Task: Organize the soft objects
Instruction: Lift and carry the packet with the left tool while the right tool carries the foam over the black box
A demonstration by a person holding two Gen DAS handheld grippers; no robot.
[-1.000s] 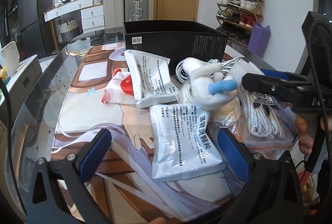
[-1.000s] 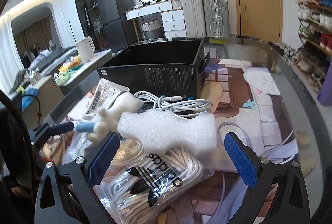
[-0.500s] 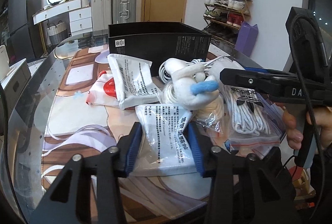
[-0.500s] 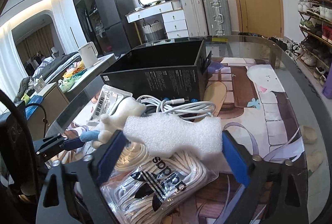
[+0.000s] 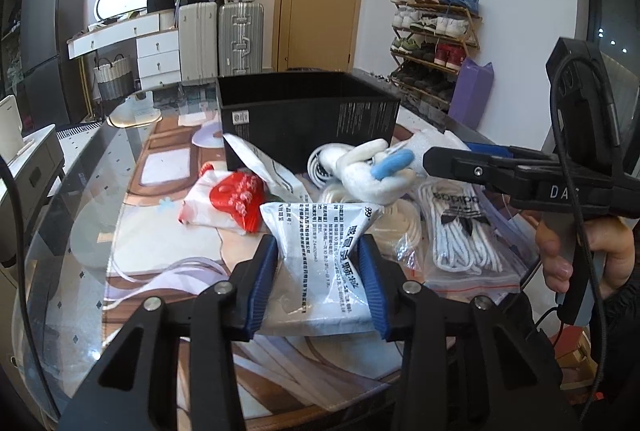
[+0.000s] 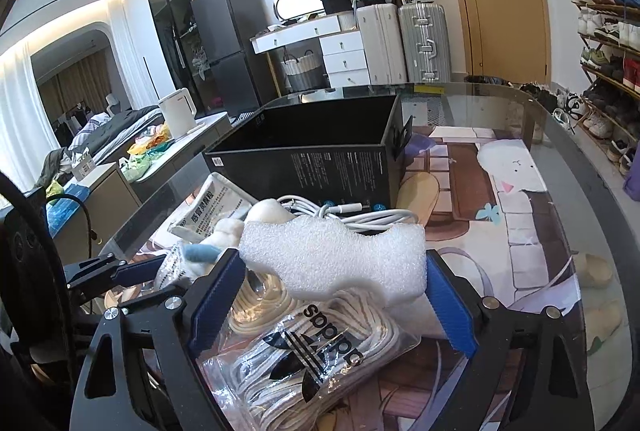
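The left gripper (image 5: pixel 319 285) has just been closing, and its blue pads (image 5: pixel 262 289) now pinch a white printed pouch (image 5: pixel 320 251) from both sides, the pouch bulging between them above the patterned table mat (image 5: pixel 160 243). Just beyond it lie a red-and-white packet (image 5: pixel 228 205), a second white pouch (image 5: pixel 264 167) and a white plush toy with a blue part (image 5: pixel 372 173) on a coil of white cable.

The right gripper (image 6: pixel 334 305) has also closed in a little, and its pads touch the two ends of a white foam block (image 6: pixel 336 257), gripping it. The foam sits on top of a clear bag of white laces with a black logo (image 6: pixel 316 359). Behind the pile stands an open black box (image 6: pixel 320 155), on the glass table (image 6: pixel 580 159). In the left wrist view a hand (image 5: pixel 580 251) holds the right gripper's handle at the right edge.
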